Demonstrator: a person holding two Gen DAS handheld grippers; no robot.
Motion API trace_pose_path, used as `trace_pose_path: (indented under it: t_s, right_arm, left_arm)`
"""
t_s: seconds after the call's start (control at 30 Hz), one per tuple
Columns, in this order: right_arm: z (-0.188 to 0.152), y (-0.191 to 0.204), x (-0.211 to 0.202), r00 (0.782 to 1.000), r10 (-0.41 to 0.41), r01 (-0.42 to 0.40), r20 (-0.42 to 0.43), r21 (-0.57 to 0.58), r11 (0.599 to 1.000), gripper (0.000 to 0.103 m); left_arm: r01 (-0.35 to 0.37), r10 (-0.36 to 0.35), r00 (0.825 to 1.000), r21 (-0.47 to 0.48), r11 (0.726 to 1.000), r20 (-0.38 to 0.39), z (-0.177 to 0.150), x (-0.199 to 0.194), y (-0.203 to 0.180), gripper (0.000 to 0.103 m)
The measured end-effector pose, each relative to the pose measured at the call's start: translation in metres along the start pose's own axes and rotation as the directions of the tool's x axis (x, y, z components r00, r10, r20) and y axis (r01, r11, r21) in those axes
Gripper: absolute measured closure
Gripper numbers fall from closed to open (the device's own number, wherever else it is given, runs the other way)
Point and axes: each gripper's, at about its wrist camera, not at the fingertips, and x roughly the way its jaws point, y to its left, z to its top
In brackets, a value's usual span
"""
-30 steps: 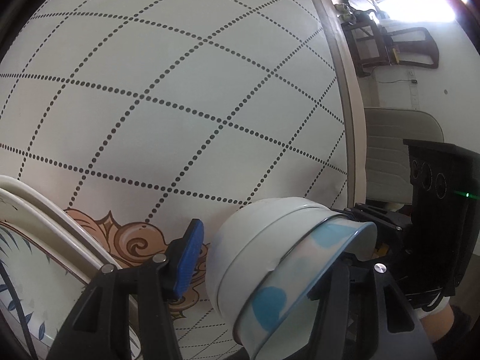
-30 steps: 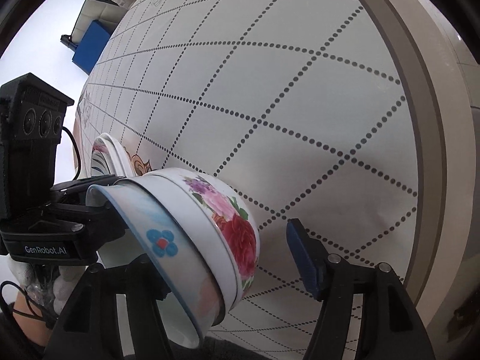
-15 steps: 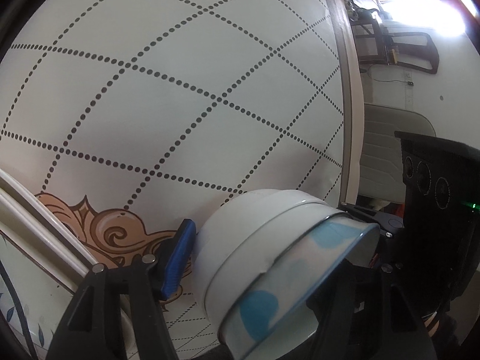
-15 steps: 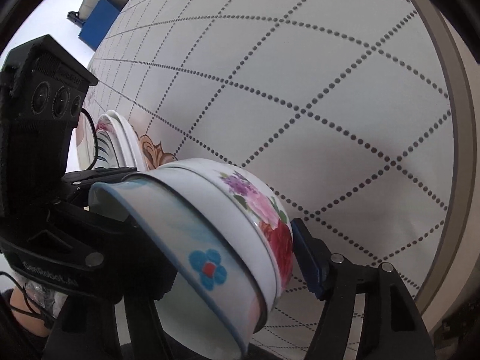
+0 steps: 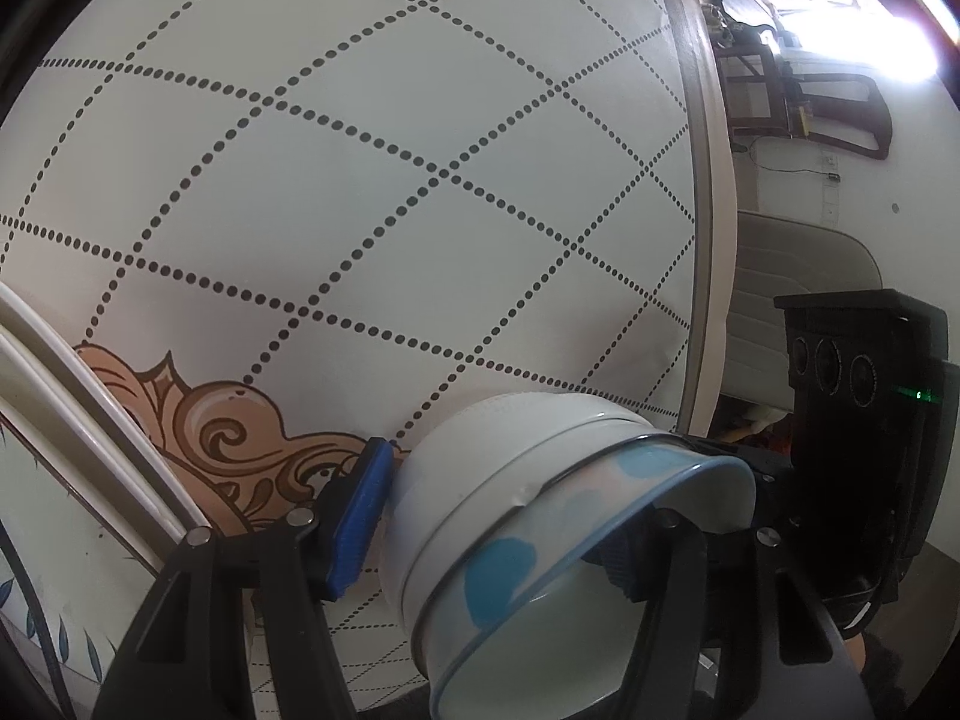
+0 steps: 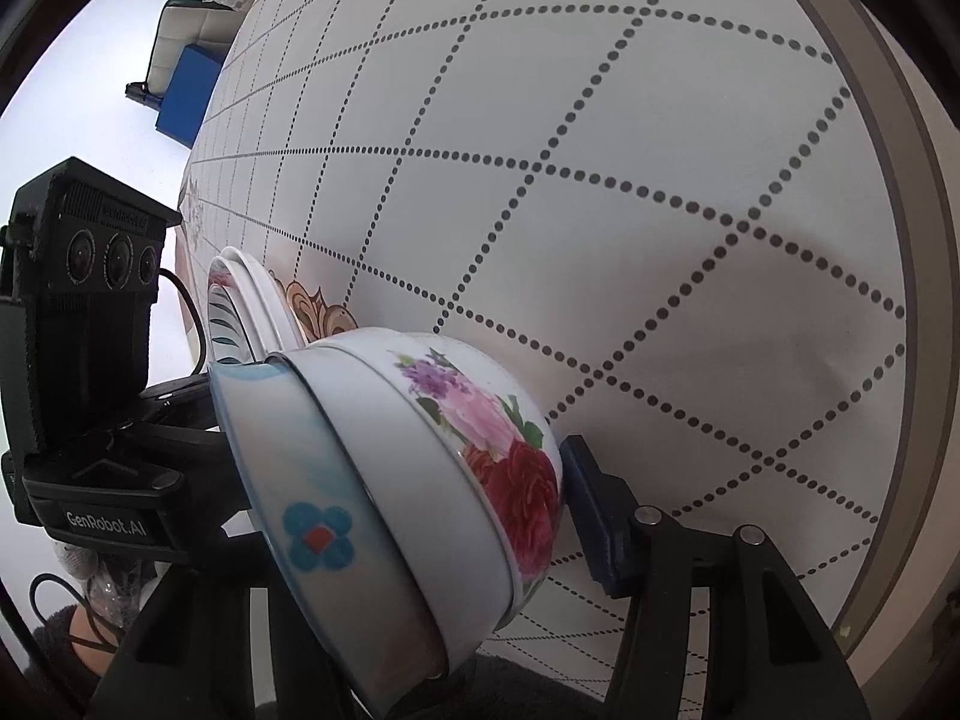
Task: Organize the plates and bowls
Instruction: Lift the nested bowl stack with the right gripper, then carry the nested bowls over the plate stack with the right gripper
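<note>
A stack of nested bowls, a blue-patterned bowl (image 5: 576, 546) inside white ones, sits between the jaws of my left gripper (image 5: 498, 534). In the right wrist view the same stack (image 6: 420, 480) shows a flowered outer bowl (image 6: 504, 450) and a blue-flower inner bowl (image 6: 312, 534), between the jaws of my right gripper (image 6: 390, 546). Both grippers close on the stack from opposite sides, just above the dotted tablecloth (image 5: 360, 180). Stacked plates (image 5: 72, 420) lie at the left; they also show in the right wrist view (image 6: 240, 312).
The round table's edge (image 5: 708, 210) runs down the right side, with a grey chair (image 5: 792, 300) and dark furniture (image 5: 804, 90) beyond. In the right wrist view the table rim (image 6: 918, 300) curves on the right; a blue box (image 6: 186, 96) stands on the floor far left.
The bowl stack has moved lower toward the tablecloth and closer to the plates' side; both grippers stay on it and the table fills more of each view.
</note>
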Motion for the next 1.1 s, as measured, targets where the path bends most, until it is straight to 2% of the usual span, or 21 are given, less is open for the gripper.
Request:
trace_pose_path:
  t_s: [0.33, 0.6, 0.87, 1.1]
  right_arm:
    - [-0.005, -0.004, -0.002, 0.998, 0.059, -0.059, 0.004, 0.03, 0.998, 0.047]
    - [-0.007, 0.009, -0.017, 0.996, 0.091, -0.092, 0.023, 0.03, 0.995, 0.047]
    - [-0.007, 0.052, -0.031, 0.993, 0.114, -0.114, 0.031, -0.017, 0.993, 0.048]
    - [-0.01, 0.109, -0.015, 0.992, 0.123, -0.121, 0.038, -0.061, 0.991, 0.048]
  left_arm:
    - [-0.016, 0.016, 1.0, -0.005, 1.0, 0.024, -0.002, -0.005, -0.016, 0.045]
    - [-0.016, 0.016, 0.997, -0.005, 1.0, 0.072, -0.009, -0.032, -0.018, 0.045]
    - [-0.02, 0.021, 0.992, -0.016, 1.0, 0.122, -0.022, -0.076, 0.002, 0.045]
    - [-0.033, 0.038, 0.986, -0.029, 0.999, 0.164, -0.035, -0.111, 0.043, 0.045]
